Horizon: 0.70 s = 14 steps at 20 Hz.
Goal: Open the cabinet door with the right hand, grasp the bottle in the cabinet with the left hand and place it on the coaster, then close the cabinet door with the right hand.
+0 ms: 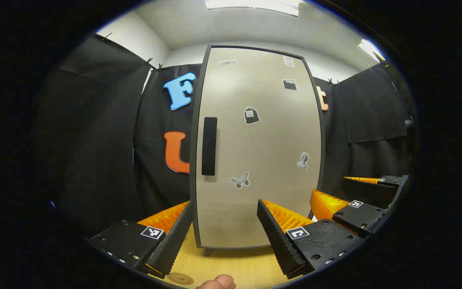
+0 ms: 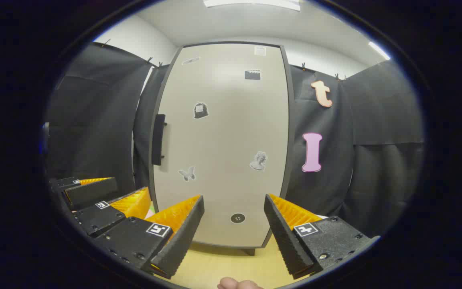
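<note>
A tall beige cabinet [image 1: 255, 152] stands straight ahead on the wooden table, its door [image 2: 223, 144] closed. A black vertical handle [image 1: 209, 146] sits on the door's left side; the same handle [image 2: 159, 139] shows in the right gripper view. My left gripper [image 1: 225, 224] is open in front of the door's lower part. My right gripper [image 2: 233, 220] is open too, a little short of the door's bottom. A round brown coaster [image 1: 179, 278] lies on the table at the lower edge of the left gripper view. The bottle is hidden behind the door.
The other gripper [image 1: 359, 204] shows off to the right in the left gripper view, and to the left [image 2: 98, 200] in the right gripper view. The light wooden table [image 1: 235, 269] runs under the cabinet. Black cloth walls surround the booth. A fingertip [image 1: 217, 283] shows at the bottom.
</note>
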Each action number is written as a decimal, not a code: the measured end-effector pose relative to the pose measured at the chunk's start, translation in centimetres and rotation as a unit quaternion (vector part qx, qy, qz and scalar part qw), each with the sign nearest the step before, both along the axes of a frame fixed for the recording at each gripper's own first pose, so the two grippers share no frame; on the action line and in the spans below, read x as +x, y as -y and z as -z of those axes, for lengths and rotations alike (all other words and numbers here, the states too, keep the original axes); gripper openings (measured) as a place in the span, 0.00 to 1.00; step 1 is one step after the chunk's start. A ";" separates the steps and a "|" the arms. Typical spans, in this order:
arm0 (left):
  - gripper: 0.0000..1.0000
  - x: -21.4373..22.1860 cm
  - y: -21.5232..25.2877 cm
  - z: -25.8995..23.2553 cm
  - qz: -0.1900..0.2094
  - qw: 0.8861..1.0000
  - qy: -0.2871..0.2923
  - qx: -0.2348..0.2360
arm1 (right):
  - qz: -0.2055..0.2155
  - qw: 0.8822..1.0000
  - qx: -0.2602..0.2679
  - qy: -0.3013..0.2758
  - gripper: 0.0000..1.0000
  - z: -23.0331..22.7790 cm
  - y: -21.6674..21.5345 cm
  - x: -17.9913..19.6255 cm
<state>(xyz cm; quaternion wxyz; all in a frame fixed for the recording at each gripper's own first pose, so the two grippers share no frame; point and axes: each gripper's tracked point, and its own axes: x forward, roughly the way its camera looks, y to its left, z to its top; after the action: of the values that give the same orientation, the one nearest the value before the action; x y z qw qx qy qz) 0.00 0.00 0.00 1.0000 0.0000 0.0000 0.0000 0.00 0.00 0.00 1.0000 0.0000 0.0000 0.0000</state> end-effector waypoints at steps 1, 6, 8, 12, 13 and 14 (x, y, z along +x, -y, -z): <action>0.95 0.0 -0.1 0.0 -0.001 1.000 0.000 0.000 | -0.002 1.000 0.000 -0.002 0.96 0.1 0.0 0.0; 0.95 -0.1 -0.7 0.1 -0.009 1.000 -0.001 0.004 | -0.012 1.000 0.001 -0.004 0.96 0.2 -0.8 0.0; 0.95 -0.2 -1.0 0.3 -0.014 1.000 -0.005 0.002 | -0.017 1.000 -0.002 -0.003 0.97 0.1 -1.1 0.2; 0.95 -0.4 -2.0 0.4 -0.023 1.000 -0.005 0.002 | -0.018 1.000 -0.003 -0.003 0.96 0.1 -1.1 0.6; 0.95 -0.5 -2.3 0.4 -0.025 1.000 -0.005 0.001 | -0.020 1.000 -0.002 -0.002 0.97 0.1 -1.0 0.8; 0.95 -0.6 -2.5 0.5 -0.025 1.000 -0.006 -0.001 | -0.021 1.000 -0.001 -0.004 0.96 0.1 -1.0 1.1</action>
<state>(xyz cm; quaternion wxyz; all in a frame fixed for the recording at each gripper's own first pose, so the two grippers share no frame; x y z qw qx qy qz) -0.64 2.52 -0.46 0.9997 -0.0009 0.0056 0.0252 1.08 0.99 -0.12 0.9998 -0.0014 0.0038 0.0213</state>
